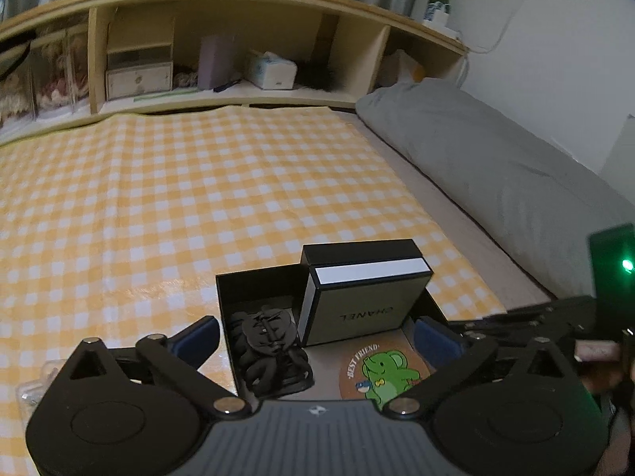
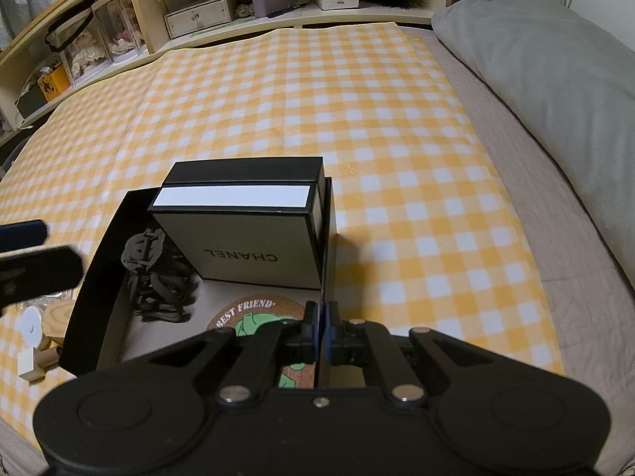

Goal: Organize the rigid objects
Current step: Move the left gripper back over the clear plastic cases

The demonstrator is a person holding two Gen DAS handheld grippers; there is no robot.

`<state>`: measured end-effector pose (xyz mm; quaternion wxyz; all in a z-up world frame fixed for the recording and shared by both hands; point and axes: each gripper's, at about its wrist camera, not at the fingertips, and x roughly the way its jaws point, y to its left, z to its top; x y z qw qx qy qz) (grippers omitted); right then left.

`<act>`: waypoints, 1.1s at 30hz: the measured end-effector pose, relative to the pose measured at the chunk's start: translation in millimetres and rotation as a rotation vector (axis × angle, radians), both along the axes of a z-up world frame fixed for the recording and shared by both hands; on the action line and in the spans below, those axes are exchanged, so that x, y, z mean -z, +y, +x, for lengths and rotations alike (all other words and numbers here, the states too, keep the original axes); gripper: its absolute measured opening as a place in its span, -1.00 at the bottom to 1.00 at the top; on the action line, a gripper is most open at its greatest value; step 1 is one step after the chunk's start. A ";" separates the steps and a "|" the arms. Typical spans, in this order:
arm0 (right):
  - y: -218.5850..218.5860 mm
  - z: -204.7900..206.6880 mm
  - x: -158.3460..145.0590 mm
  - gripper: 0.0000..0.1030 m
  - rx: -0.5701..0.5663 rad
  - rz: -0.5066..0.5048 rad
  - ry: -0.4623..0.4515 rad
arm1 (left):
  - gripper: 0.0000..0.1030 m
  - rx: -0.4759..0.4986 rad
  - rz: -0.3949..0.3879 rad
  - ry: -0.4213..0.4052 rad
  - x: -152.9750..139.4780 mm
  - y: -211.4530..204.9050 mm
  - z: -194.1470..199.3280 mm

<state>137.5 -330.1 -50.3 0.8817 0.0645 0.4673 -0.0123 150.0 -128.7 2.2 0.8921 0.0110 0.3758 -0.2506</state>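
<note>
1. Left gripper (image 1: 315,337), nearest the lens: its blue-padded fingers (image 1: 200,335) stand spread as wide as they go, one on each side of the open black box (image 1: 254,281), pads touching nothing and nothing held.
2. Right gripper (image 2: 320,331): fingers pressed together on the right-hand wall of the black box, which runs edge-on between the pads.
3. Black box sits on the yellow-and-white checked cloth (image 1: 158,198), near its front right corner.
4. Contents, rear right: a cream box lettered CHANEL (image 1: 359,309) standing on edge, tilted back against the far wall, with a black-and-white lid edge on top.
5. Contents, left: a heap of black hair clips (image 1: 270,351) against the left wall.
6. Contents, front: a round coaster (image 1: 381,373) with a green elephant and the words "BEST FRIEND", lying flat on the box floor, partly under the right gripper in the right wrist view.
7. Outside the box, to its left on the cloth: small wooden pieces (image 2: 39,353) and a white disc.
8. Surroundings: cloth covers a bed; a grey pillow (image 1: 496,166) lies along its right side; a wooden shelf (image 1: 238,39) with boxes and a tissue pack runs behind.
</note>
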 end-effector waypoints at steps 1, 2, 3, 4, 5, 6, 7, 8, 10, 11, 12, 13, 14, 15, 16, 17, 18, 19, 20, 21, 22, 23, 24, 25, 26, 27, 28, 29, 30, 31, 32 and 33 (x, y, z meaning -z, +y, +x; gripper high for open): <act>1.0 -0.2 0.2 -0.92 -0.001 -0.004 0.000 | 1.00 0.009 0.007 -0.008 -2.9 1.9 -3.6; 1.2 -0.2 0.1 -0.92 -0.002 -0.006 0.000 | 1.00 0.015 0.013 -0.013 -5.2 3.3 -6.3; 1.4 0.1 0.3 -0.92 -0.002 -0.008 0.000 | 1.00 0.022 0.019 -0.020 -7.5 6.3 -9.9; 2.1 0.0 0.5 -0.92 -0.001 -0.010 0.000 | 1.00 0.026 0.023 -0.025 -10.0 8.4 -12.3; 1.4 0.3 0.3 -0.93 -0.001 -0.010 0.001 | 1.00 0.032 0.026 -0.029 -11.8 12.1 -15.2; 1.3 0.2 0.1 -0.93 -0.001 -0.012 0.002 | 1.00 0.035 0.028 -0.032 -13.3 15.6 -17.7; 2.1 0.2 0.2 -0.93 -0.001 -0.015 0.003 | 1.00 0.036 0.030 -0.035 -15.1 20.3 -20.3; 2.0 0.7 0.3 -0.93 -0.002 -0.017 0.004 | 1.00 0.036 0.034 -0.039 -16.4 25.5 -22.7; 2.8 1.1 0.3 -0.93 -0.003 -0.020 0.003 | 1.00 0.026 0.044 -0.048 -18.4 34.7 -25.9; 2.2 0.7 0.4 -0.93 -0.002 -0.018 0.003 | 1.00 0.018 0.050 -0.052 -18.9 40.1 -27.4; 2.1 0.7 0.6 -0.93 -0.001 -0.014 0.002 | 1.00 0.007 0.055 -0.055 -19.1 45.8 -27.9; 2.4 0.7 0.6 -0.93 0.000 -0.011 0.002 | 1.00 -0.005 0.060 -0.055 -19.1 51.5 -28.2; 1.8 0.7 0.5 -0.93 0.002 -0.007 0.001 | 1.00 -0.015 0.065 -0.054 -18.9 57.3 -28.1; 0.9 0.6 0.5 -0.93 0.003 -0.004 0.001 | 1.00 -0.028 0.072 -0.052 -18.0 64.0 -28.2; 0.6 0.5 0.4 -0.93 0.003 -0.002 0.001 | 1.00 -0.038 0.078 -0.050 -17.7 70.0 -27.8; 0.2 0.5 0.4 -0.93 0.003 0.000 0.000 | 1.00 -0.047 0.085 -0.049 -17.0 75.7 -27.7; -1.1 0.1 0.3 -0.93 0.005 0.002 -0.001 | 1.00 -0.055 0.093 -0.048 -15.5 82.0 -27.5; -1.9 -0.1 0.4 -0.92 0.006 0.004 -0.002 | 1.00 -0.059 0.102 -0.047 -14.1 87.5 -27.1; -2.9 -0.5 0.3 -0.92 0.007 0.006 -0.003 | 1.00 -0.063 0.111 -0.045 -12.5 93.0 -26.7; -2.9 -0.4 0.5 -0.92 0.006 0.006 -0.003 | 1.00 -0.069 0.123 -0.044 -10.6 100.0 -26.3; -2.9 -0.5 0.5 -0.92 0.006 0.005 -0.001 | 1.00 -0.078 0.134 -0.042 -8.5 105.2 -25.7; -2.9 -0.8 0.9 -0.92 0.006 0.004 0.000 | 1.00 -0.091 0.143 -0.038 -6.0 110.9 -25.2; -2.8 -0.7 1.2 -0.91 0.005 0.002 0.002 | 1.00 -0.108 0.149 -0.028 -2.7 118.0 -23.4; -2.4 -0.8 1.4 -0.91 0.006 -0.001 0.004 | 1.00 -0.126 0.150 -0.015 0.2 124.3 -21.2; -2.0 -0.7 1.7 -0.90 0.008 -0.005 0.005 | 1.00 -0.148 0.146 -0.002 3.4 131.1 -19.2; -1.8 -0.5 2.1 -0.90 0.009 -0.008 0.006 | 1.00 -0.170 0.142 0.009 7.2 137.8 -17.3; -1.4 -0.4 2.6 -0.89 0.010 -0.011 0.007 | 1.00 -0.192 0.142 0.018 11.3 144.4 -15.1; -0.8 -0.5 3.3 -0.88 0.011 -0.013 0.007 | 1.00 -0.209 0.144 0.023 15.0 149.9 -12.9; -0.7 -0.3 3.6 -0.88 0.011 -0.013 0.007 | 1.00 -0.225 0.146 0.029 19.2 155.3 -10.4; -0.5 -0.3 3.9 -0.88 0.010 -0.013 0.007 | 1.00 -0.241 0.143 0.037 23.5 161.3 -7.4; -0.4 -0.5 3.7 -0.88 0.012 -0.014 0.006 | 1.00 -0.257 0.137 0.048 26.9 166.1 -4.5; -0.4 -0.4 3.8 -0.88 0.012 -0.013 0.004 | 1.00 -0.280 0.126 0.062 30.1 171.1 -1.1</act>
